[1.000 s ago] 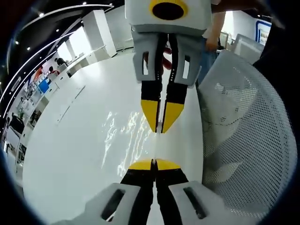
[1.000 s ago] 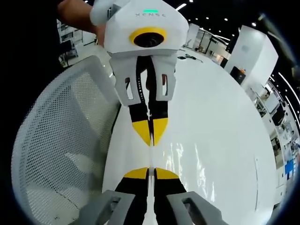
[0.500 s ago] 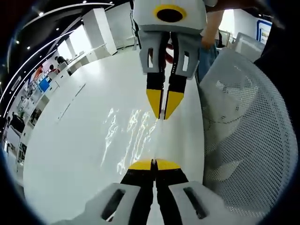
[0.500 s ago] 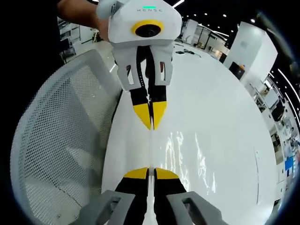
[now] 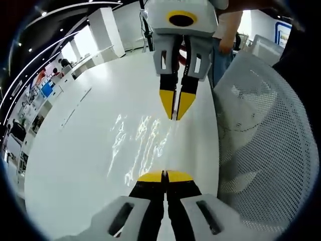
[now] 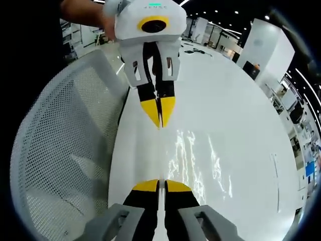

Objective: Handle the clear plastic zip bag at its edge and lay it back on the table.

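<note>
The clear plastic zip bag (image 5: 143,140) is stretched flat just above the white table (image 5: 75,150), shown by bright glints. My left gripper (image 5: 164,175) is shut on the bag's near edge. Facing it from the top of the left gripper view, my right gripper (image 5: 175,118) pinches the same edge farther along. In the right gripper view, the right gripper (image 6: 159,185) is shut on the bag (image 6: 193,155), and the left gripper (image 6: 159,125) clamps the edge opposite it. The edge runs as a thin taut line between both pairs of yellow tips.
A white mesh chair back (image 5: 266,140) stands close along the table's edge, also seen at the left of the right gripper view as the chair (image 6: 60,150). A person's arm (image 6: 85,10) holds the left gripper. Bare tabletop (image 6: 241,115) spreads beyond the bag.
The two grippers have drawn apart along the bag's edge: in each view the opposite gripper now looks smaller and farther away, with a longer stretch of edge between the tips. Both stay shut.
</note>
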